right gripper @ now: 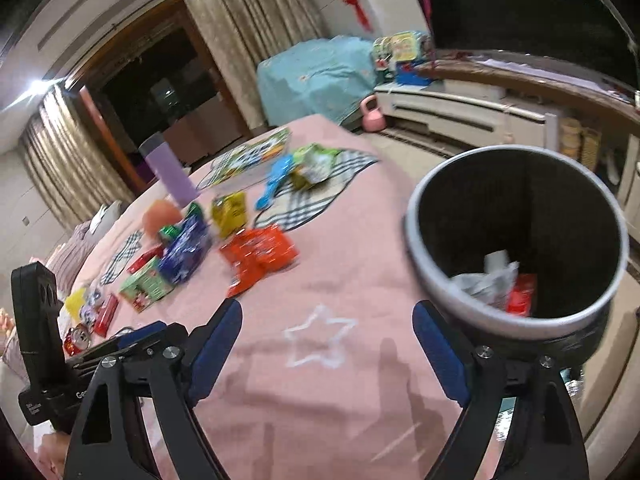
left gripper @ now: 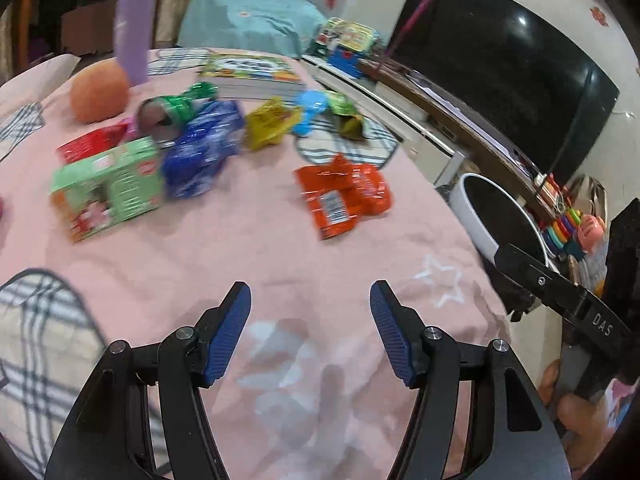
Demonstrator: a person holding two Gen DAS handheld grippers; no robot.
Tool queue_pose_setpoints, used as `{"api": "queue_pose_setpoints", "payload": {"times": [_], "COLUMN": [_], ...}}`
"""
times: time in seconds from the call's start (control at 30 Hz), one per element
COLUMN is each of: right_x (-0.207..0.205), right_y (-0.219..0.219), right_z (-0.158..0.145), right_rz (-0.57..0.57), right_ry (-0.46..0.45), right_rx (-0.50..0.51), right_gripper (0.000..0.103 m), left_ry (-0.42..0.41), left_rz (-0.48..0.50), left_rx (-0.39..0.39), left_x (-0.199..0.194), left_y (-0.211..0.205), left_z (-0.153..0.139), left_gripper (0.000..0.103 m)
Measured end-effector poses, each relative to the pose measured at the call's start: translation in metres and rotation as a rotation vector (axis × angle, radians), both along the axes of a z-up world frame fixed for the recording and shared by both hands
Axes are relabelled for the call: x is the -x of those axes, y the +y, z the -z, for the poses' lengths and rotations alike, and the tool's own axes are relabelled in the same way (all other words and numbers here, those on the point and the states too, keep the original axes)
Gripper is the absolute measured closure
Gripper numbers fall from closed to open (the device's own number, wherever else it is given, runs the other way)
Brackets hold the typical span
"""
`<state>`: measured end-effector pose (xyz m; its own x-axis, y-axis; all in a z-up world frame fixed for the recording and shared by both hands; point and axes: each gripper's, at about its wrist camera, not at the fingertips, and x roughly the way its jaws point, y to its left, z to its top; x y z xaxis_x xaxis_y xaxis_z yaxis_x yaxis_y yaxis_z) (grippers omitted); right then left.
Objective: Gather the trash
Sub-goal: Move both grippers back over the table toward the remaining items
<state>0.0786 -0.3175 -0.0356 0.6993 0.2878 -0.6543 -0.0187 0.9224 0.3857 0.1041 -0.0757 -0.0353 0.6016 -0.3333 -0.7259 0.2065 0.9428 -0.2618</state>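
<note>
Trash lies on a pink cloth [left gripper: 248,248]: an orange wrapper [left gripper: 342,194], a blue wrapper [left gripper: 204,148], a green box [left gripper: 108,188], a yellow wrapper [left gripper: 268,122], a green wrapper [left gripper: 346,114] and a green foil can [left gripper: 172,110]. My left gripper [left gripper: 310,300] is open and empty, short of the orange wrapper. My right gripper [right gripper: 326,320] is open and empty above the cloth, next to a round bin [right gripper: 516,240] that holds white and red trash. The orange wrapper [right gripper: 258,254] also shows in the right wrist view.
An orange ball [left gripper: 100,92], a purple bottle [left gripper: 134,28] and a stack of books [left gripper: 252,74] stand at the back of the cloth. A TV [left gripper: 508,72] on a long cabinet runs along the right. More small trash [right gripper: 92,312] lies at the cloth's left.
</note>
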Motion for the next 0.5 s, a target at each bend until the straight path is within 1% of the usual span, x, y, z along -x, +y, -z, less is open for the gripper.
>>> {"api": "queue_pose_setpoints", "payload": {"times": [0.27, 0.4, 0.47, 0.5], "right_x": [-0.009, -0.016, -0.021, -0.024], "right_y": [0.045, 0.063, 0.072, 0.078], "right_z": [0.001, 0.006, 0.008, 0.010], "right_rz": [-0.062, -0.080, -0.086, -0.090], "right_ry": [-0.006, 0.000, 0.010, 0.013], "right_rx": [0.048, 0.053, 0.058, 0.067], "right_gripper": [0.014, 0.014, 0.014, 0.014], "left_ry": [-0.011, -0.018, -0.020, -0.023], "left_rz": [-0.069, -0.097, -0.100, -0.106], "left_rx": [-0.020, -0.042, -0.057, -0.072], "left_x": [0.008, 0.006, 0.003, 0.000], "left_y": [0.051, 0.074, 0.082, 0.089], "left_z": [0.004, 0.006, 0.008, 0.008], "left_gripper": [0.037, 0.037, 0.035, 0.031]}}
